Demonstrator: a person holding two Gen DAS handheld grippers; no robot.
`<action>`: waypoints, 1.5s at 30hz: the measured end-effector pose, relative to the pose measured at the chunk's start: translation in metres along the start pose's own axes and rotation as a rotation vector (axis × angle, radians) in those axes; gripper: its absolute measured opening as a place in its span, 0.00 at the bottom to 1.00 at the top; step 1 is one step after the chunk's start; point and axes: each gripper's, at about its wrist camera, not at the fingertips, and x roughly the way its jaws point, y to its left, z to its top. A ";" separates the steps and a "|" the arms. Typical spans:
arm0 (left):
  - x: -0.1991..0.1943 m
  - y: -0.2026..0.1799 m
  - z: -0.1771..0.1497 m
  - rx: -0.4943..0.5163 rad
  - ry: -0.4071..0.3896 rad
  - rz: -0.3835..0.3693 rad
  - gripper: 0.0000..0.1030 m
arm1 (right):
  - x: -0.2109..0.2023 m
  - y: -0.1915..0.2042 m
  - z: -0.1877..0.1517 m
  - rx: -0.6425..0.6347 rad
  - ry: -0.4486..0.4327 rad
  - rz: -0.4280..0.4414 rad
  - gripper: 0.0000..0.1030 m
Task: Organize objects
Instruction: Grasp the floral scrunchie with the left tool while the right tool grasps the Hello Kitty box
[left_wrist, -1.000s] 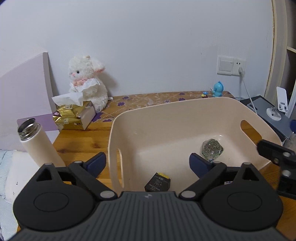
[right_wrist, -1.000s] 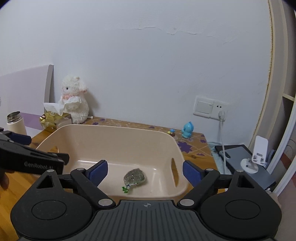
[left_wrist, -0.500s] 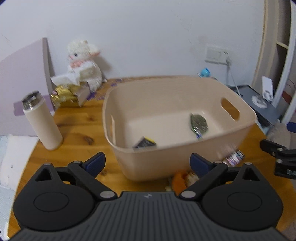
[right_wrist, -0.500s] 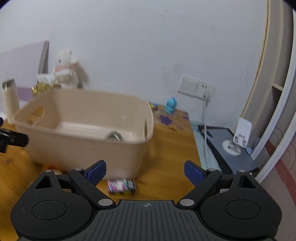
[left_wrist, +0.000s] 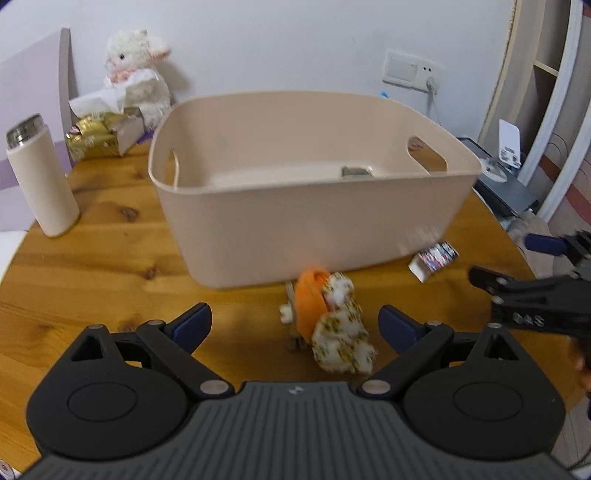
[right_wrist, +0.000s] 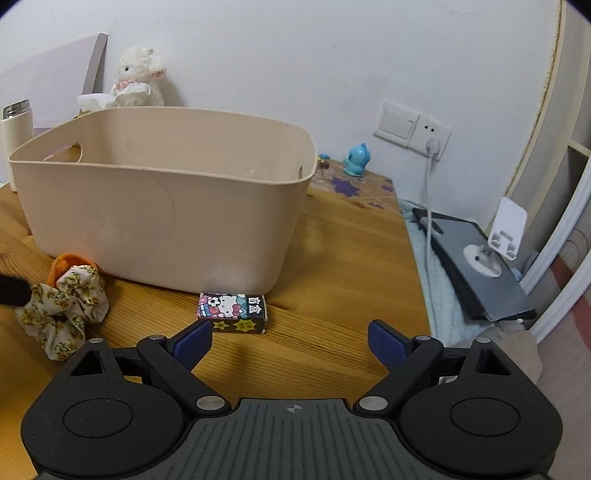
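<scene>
A beige plastic bin (left_wrist: 303, 221) (right_wrist: 159, 221) stands on the wooden table, with a small packet (left_wrist: 355, 172) just showing over its near wall. In front of it lie a floral scrunchie with an orange cloth (left_wrist: 332, 325) (right_wrist: 68, 302) and a small cartoon-printed box (left_wrist: 434, 256) (right_wrist: 232, 312). My left gripper (left_wrist: 295, 325) is open, low over the table, with the scrunchie between its fingers. My right gripper (right_wrist: 290, 338) is open too, with the box just beyond its left fingertip. The right gripper also shows at the right edge of the left wrist view.
A cream flask (left_wrist: 38, 177) stands at the left of the table. A gold tissue box (left_wrist: 103, 134) and a white plush toy (left_wrist: 138, 77) sit at the back. A blue figurine (right_wrist: 356, 160), a wall socket with cable (right_wrist: 432, 146) and a grey device (right_wrist: 476, 258) lie to the right.
Both grippers pulled back from above the bin and dropped low in front of it. The scrunchie and printed box came into view on the table; both stayed open.
</scene>
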 end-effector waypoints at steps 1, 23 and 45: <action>0.001 -0.001 -0.003 0.001 0.006 -0.006 0.92 | 0.004 0.001 -0.001 0.000 0.000 0.005 0.90; 0.022 0.007 -0.026 0.018 0.025 -0.101 0.02 | 0.048 0.029 0.003 0.005 0.001 0.053 0.55; -0.034 0.014 -0.032 0.042 -0.065 -0.120 0.01 | -0.036 0.017 -0.001 0.049 -0.096 0.061 0.46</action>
